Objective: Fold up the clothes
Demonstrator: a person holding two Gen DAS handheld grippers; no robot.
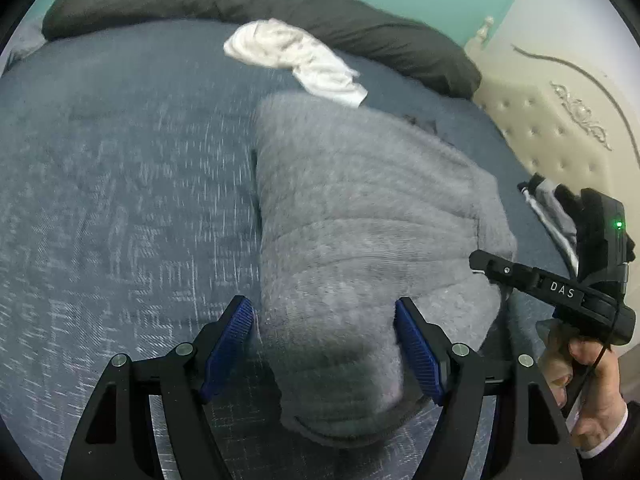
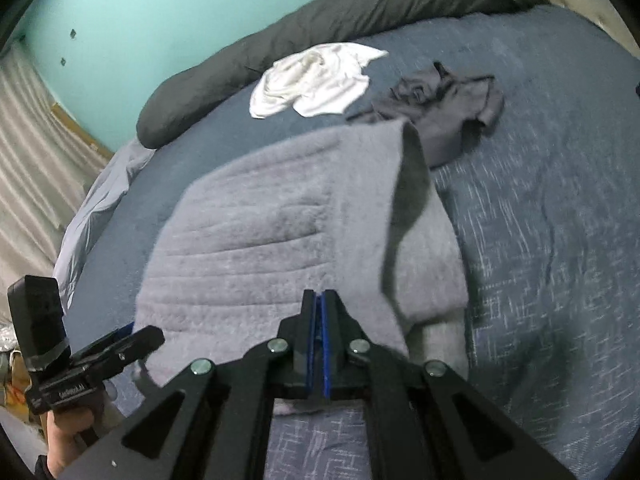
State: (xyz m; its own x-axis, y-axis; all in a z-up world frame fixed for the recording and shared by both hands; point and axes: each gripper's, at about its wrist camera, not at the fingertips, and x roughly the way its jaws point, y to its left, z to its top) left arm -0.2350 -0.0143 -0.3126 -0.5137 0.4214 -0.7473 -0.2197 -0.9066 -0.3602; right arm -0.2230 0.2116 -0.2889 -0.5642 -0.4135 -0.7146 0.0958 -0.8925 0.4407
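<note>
left wrist view first: the left gripper (image 1: 324, 344) has its blue-padded fingers (image 1: 228, 344) spread wide, one on each side of a narrow end of the grey fleece garment (image 1: 360, 220), which runs between them without being pinched. the garment lies on the blue bedspread (image 1: 120, 200), stretching from the near edge toward the middle of the bed. beyond it, toward the far edge, a crumpled white garment (image 1: 296, 56) lies just in front of a long dark pillow (image 1: 280, 4). at the right edge of the view the right gripper (image 1: 480, 264) meets the fleece at its right side; whether its fingers are together cannot be told from here. a cream tufted headboard (image 1: 552, 128) stands at the bed's right end.

right wrist view: the right gripper (image 2: 320, 300) has its fingers pressed together, pinching the near edge of the grey fleece garment (image 2: 280, 232), whose right part is folded over itself. past it lie the white garment (image 2: 316, 80) and a dark grey garment (image 2: 444, 108), side by side near the dark pillow (image 2: 320, 12). the left gripper (image 2: 136, 340) shows at lower left, at the fleece's left edge, held by a hand (image 2: 68, 436).
</note>
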